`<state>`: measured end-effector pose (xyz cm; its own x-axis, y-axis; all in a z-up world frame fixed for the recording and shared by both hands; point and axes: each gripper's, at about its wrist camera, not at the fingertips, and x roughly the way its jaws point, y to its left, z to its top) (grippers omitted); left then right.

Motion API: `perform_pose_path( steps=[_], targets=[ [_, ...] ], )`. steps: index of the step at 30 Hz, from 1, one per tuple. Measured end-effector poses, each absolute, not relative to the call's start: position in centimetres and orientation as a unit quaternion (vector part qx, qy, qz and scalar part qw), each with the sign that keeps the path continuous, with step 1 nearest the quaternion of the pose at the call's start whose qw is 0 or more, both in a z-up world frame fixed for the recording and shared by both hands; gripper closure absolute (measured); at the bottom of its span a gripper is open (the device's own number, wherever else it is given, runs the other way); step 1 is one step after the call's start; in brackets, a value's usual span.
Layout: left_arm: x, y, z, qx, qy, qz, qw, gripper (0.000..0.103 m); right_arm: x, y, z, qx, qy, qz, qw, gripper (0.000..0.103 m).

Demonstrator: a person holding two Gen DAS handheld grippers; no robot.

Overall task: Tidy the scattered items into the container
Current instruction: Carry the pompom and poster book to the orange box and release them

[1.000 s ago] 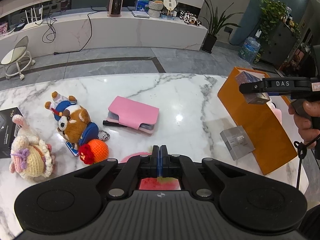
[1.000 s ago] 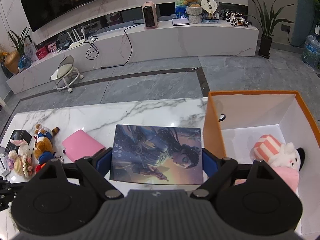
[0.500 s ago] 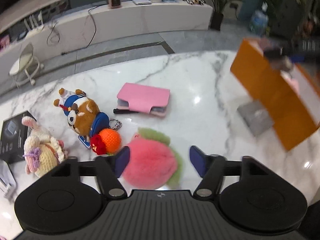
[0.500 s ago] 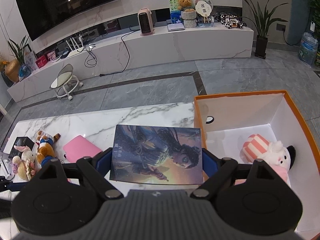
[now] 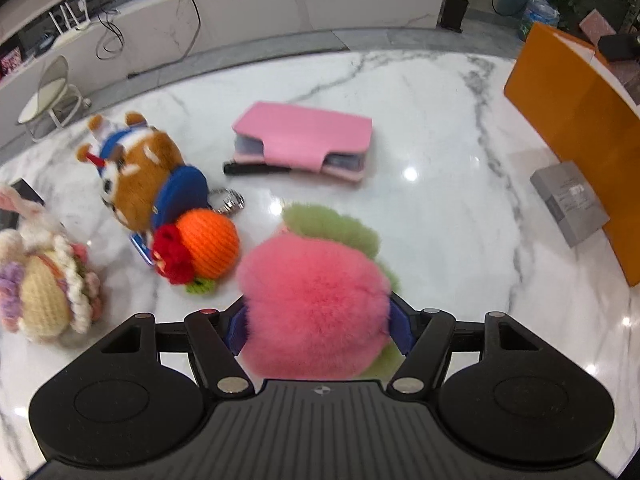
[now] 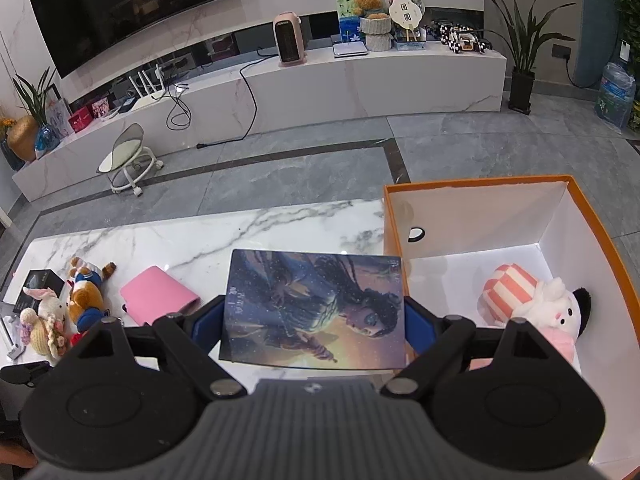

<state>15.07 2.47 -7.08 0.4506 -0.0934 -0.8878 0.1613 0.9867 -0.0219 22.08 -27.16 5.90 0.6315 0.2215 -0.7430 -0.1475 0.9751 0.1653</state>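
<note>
My left gripper (image 5: 318,326) is shut on a fluffy pink peach plush (image 5: 316,300) with green leaves, just above the marble table (image 5: 440,184). My right gripper (image 6: 314,322) is shut on a flat illustrated box (image 6: 316,306) and holds it above the table beside the left wall of the orange container (image 6: 592,216). The container also shows in the left wrist view (image 5: 576,128) at the right. A striped pink-and-white plush (image 6: 532,304) lies inside it.
On the table lie a pink wallet (image 5: 306,140) with a black pen (image 5: 256,169), a brown bear plush (image 5: 144,180), an orange knitted ball (image 5: 204,244), a crocheted bunny (image 5: 44,280) and a grey box (image 5: 570,202) against the container.
My left gripper opened, dropped around the pink peach plush and closed on it. My right gripper, still holding the illustrated box, rose slightly beside the container.
</note>
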Motion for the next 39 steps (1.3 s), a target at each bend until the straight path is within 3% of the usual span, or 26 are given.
perform_pose_path(
  steps=[2,7,10,25,39],
  targets=[
    [15.2,2.6,-7.5,0.035,0.519,-0.077,0.851,0.025,22.2,-27.1,5.8,0.043,0.419,0.102,0.901,0.013],
    [15.3,2.6,-7.6,0.038,0.520,-0.079,0.850,0.042,22.4,-26.7,5.5,0.037,0.421,0.102,0.900,0.013],
    [15.3,2.8,-7.4,0.033,0.520,-0.078,0.850,0.046,22.4,-26.6,5.5,0.035,0.423,0.102,0.900,0.013],
    [15.2,1.4,-1.5,0.025,0.474,-0.092,0.875,0.048,21.7,-27.8,6.7,0.048,0.410,0.104,0.905,0.013],
    [19.0,-9.6,7.3,0.043,0.391,-0.194,0.899,0.048,20.4,-33.3,9.3,0.119,0.372,0.070,0.918,0.013]
  ],
)
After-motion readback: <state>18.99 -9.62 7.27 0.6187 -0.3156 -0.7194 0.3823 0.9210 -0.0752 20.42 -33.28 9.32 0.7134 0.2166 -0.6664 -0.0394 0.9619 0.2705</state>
